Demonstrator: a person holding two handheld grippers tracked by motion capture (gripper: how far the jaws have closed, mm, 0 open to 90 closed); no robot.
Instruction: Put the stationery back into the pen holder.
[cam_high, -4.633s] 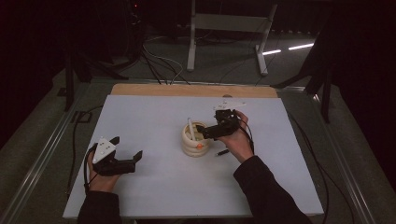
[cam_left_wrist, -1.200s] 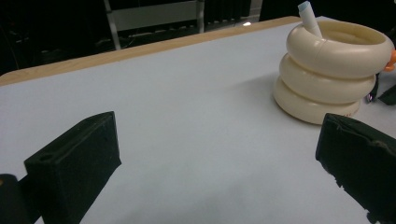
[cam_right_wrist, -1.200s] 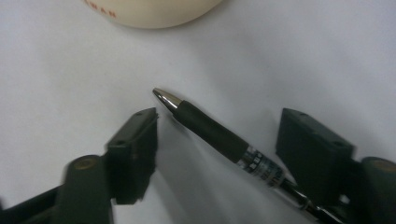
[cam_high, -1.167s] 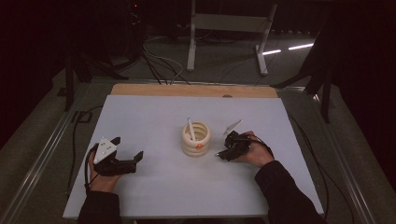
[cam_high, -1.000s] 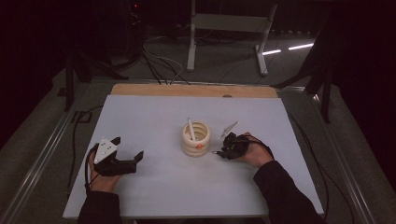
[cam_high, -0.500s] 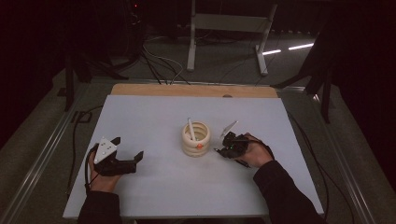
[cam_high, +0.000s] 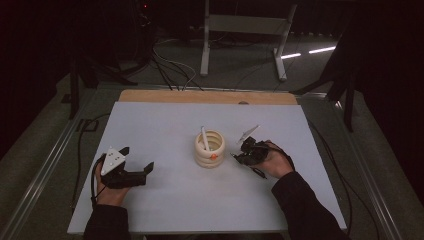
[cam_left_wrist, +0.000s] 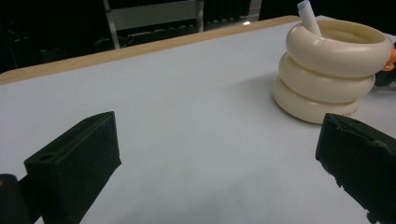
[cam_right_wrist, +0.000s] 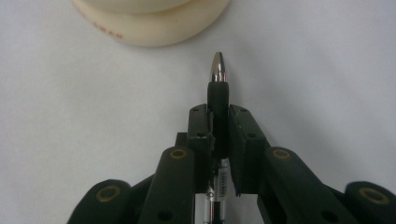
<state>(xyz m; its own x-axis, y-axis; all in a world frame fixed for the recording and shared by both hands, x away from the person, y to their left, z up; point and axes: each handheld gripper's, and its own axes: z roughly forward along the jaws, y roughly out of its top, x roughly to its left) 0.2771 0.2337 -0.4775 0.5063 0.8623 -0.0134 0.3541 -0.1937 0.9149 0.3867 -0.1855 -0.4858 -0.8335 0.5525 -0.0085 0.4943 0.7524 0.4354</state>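
In the high view, the right gripper (cam_high: 240, 156) is small and dark, its jaws hard to make out. The right gripper view settles it: the jaws are pinched on a pen (cam_right_wrist: 218, 100), whose metal tip points at the cream ringed holder (cam_high: 209, 149) just beside it on the white table (cam_high: 165, 120). The pen's rear is cut off below. The left gripper (cam_high: 134, 170) rests well apart, jaws spread wide on nothing.

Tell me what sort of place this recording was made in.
Probably a lab or workshop set up for recording handling tasks: a white table on a metal frame, cables trailing across the dark floor, and a hand-held gripper with a camera on it.
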